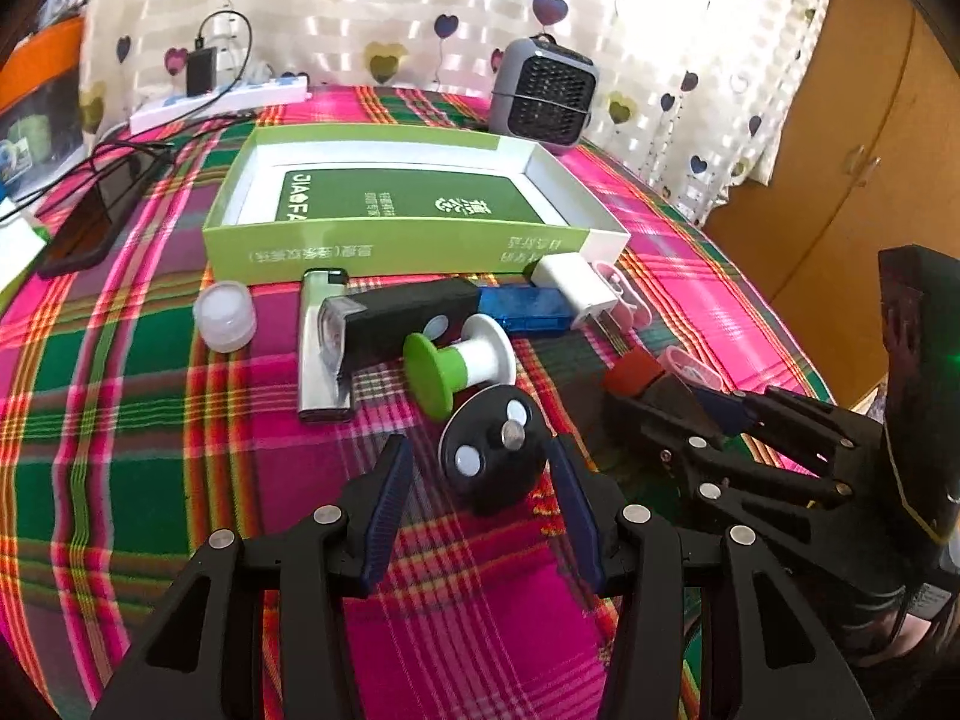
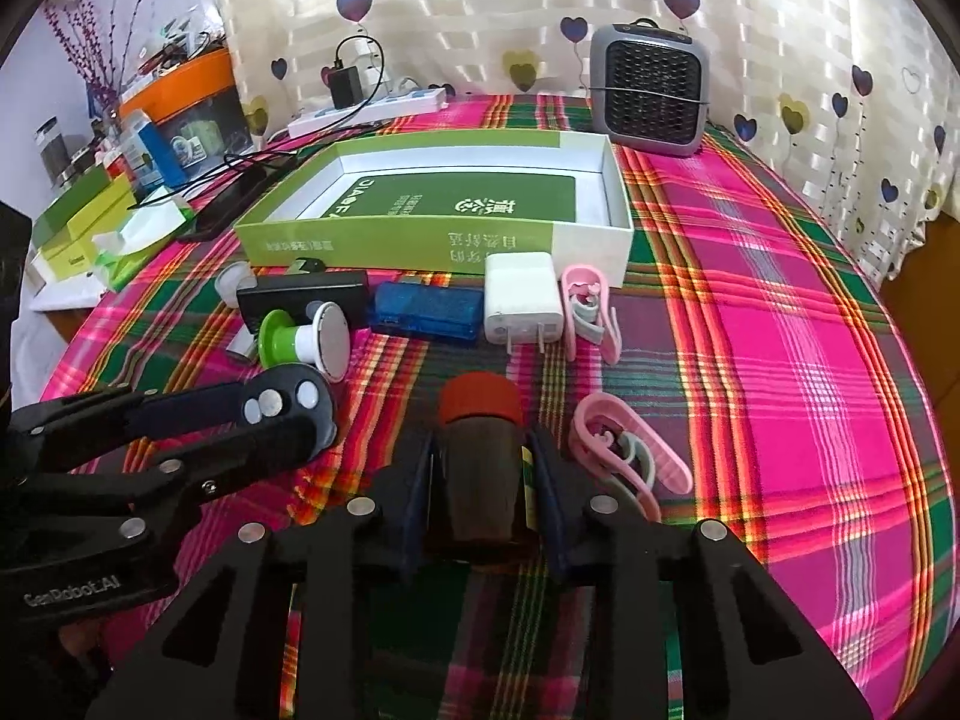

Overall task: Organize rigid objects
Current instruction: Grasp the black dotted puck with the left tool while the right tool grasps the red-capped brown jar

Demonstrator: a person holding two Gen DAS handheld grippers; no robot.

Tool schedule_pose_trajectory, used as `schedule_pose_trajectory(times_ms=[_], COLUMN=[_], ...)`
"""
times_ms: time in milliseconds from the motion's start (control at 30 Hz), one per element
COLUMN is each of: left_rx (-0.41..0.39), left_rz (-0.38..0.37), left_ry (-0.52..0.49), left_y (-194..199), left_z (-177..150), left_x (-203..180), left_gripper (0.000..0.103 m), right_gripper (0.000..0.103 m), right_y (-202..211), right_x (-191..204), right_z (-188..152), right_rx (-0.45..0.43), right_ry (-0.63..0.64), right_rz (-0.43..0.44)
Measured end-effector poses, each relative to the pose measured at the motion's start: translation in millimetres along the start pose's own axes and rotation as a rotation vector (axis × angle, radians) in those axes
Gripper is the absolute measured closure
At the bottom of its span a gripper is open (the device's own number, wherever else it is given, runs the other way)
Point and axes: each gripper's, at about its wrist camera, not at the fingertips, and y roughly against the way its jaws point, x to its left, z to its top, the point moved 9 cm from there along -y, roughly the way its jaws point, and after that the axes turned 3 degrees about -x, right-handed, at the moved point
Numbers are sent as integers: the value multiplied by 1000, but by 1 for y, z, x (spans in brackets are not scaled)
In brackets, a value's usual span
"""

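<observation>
My left gripper (image 1: pixel 480 456) is open low over the plaid tablecloth, and a black round disc (image 1: pixel 492 456) with a metal knob sits between its fingers, with cloth showing beside the left finger. My right gripper (image 2: pixel 483 450) is shut on a brown bottle (image 2: pixel 480 480) with a red cap (image 2: pixel 479 402), lying along the fingers. The open green and white box (image 2: pixel 420 246) stands behind a row of small items: a green and white spool (image 1: pixel 462 366), a black block (image 1: pixel 396 318), a silver lighter (image 1: pixel 318 360), a blue case (image 2: pixel 429 312), a white charger (image 2: pixel 522 300).
Two pink clips (image 2: pixel 591 306) (image 2: pixel 630 456) lie right of the bottle. A white cap (image 1: pixel 225 315) sits left of the lighter. A grey fan heater (image 2: pixel 651 96), a power strip (image 2: pixel 372 111) and a dark phone (image 1: pixel 90 222) are at the back and left. Small boxes (image 2: pixel 84 228) crowd the far left.
</observation>
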Motion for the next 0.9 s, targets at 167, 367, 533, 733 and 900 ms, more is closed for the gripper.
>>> schedule_pose_trajectory(times_ms=[167, 367, 533, 733, 900], left_rx=[-1, 9, 2, -16, -36], left_rz=[-18, -22, -13, -2, 5], left_ry=[22, 28, 44, 53, 53], left_y=[-2, -6, -5, 3, 13], left_z=[3, 3, 4, 6, 12], left_x=[1, -2, 2, 6, 7], left_gripper=[58, 78, 78, 78, 78], right_gripper=[70, 70, 70, 70, 70], right_y=[0, -1, -1, 0, 6], right_x=[-1, -1, -1, 0, 3], right_z=[0, 1, 1, 1, 7], right_rx=[0, 1, 1, -1, -16], right_ry=[-3, 0, 1, 7, 14], right_rz=[3, 7, 8, 12, 13])
